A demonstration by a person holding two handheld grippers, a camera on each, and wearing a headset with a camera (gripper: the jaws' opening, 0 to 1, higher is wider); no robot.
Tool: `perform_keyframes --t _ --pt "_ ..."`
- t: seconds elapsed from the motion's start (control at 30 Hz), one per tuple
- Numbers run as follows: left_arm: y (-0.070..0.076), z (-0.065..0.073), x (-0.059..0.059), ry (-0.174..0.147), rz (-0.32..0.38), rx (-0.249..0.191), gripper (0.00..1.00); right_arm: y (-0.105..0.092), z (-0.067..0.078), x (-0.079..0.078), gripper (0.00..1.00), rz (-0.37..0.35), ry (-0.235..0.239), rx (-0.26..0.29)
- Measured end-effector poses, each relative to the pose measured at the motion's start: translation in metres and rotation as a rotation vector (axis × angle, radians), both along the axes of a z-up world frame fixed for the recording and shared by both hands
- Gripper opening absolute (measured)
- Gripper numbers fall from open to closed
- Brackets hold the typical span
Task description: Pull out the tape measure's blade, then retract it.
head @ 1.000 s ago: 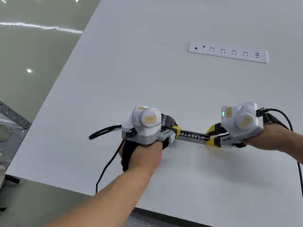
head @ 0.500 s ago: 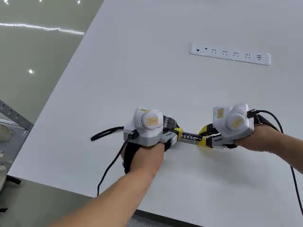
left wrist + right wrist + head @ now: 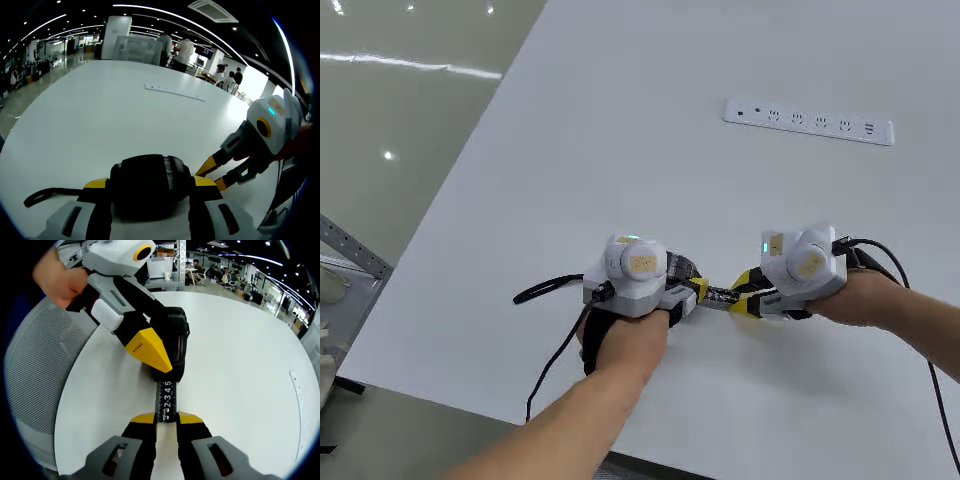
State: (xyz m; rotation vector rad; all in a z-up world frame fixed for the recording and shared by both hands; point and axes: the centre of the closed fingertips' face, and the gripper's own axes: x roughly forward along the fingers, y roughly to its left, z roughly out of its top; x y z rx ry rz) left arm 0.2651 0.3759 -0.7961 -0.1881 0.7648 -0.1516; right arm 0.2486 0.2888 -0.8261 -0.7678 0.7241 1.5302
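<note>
1. White table [image 3: 620, 120]: all the work sits near your front edge. The power strip [image 3: 808, 120] lies flat at the far side, well apart from both tools. It only looks shifted vs 1 s ago because your head moved.
2. Your L gripper [image 3: 688, 290] is low on the table, jaws clamped on either side of the tape case [image 3: 150, 185]. It's in about the same spot as 1 s ago.
3. Your R gripper [image 3: 166, 418] has come in toward the L one. The gap between them is clearly smaller than 1 s and 0.5 s ago. Its jaws are narrow, pinching the blade's free end.
4. The tape case is black w/ yellow trim. It sits on the table in the L jaws, mouth facing the R gripper.
5. Blade [image 3: 166, 397]: the exposed length is much shorter than 1 s ago. A short stretch shows between case and R tips, w/ marks 2–5 readable.
6. A black strap [image 3: 545, 288] trails from the case, lying on the table to your left.
</note>
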Motion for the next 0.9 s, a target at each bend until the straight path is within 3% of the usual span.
perform_keyframes --t 0.9 --pt "0.0 0.0 0.0 0.001 -0.001 -0.006 0.58 0.026 0.002 -0.001 0.11 -0.009 -0.003 0.029"
